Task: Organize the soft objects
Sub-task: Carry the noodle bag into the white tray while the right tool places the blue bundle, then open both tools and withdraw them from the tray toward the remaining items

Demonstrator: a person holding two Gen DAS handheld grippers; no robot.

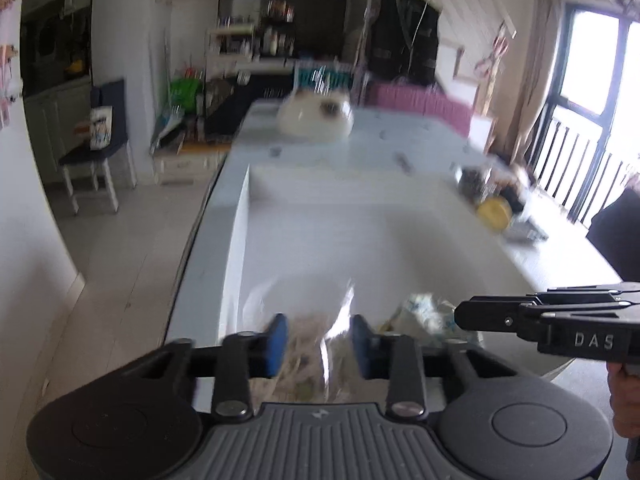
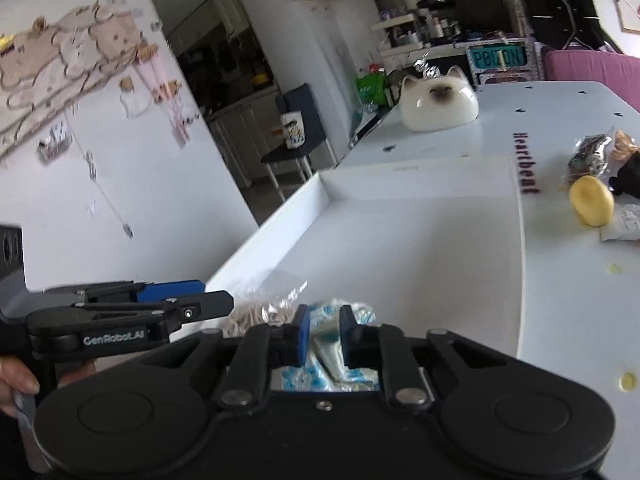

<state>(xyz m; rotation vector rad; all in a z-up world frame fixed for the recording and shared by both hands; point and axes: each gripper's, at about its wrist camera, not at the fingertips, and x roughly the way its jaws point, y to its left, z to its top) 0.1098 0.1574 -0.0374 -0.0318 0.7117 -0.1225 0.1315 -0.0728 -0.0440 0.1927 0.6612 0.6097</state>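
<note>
My left gripper (image 1: 319, 344) has its blue pads around a clear plastic bag of beige pieces (image 1: 308, 360) at the near end of a white tray (image 1: 240, 216); the view is blurred. My right gripper (image 2: 323, 338) is closed on a blue-and-white flowered soft packet (image 2: 332, 360) beside that bag (image 2: 256, 312). The packet also shows in the left wrist view (image 1: 424, 316). Each gripper shows from the side in the other's view: the right (image 1: 464, 312), the left (image 2: 224, 304).
The tray lies on a white table (image 2: 560, 300). A white cat-shaped ornament (image 2: 438, 106) stands at the far end. To the right lie a yellow round object (image 2: 592, 200), a dark foil bag (image 2: 588, 156) and a small white packet (image 2: 624, 226). A chair (image 1: 100, 152) stands left.
</note>
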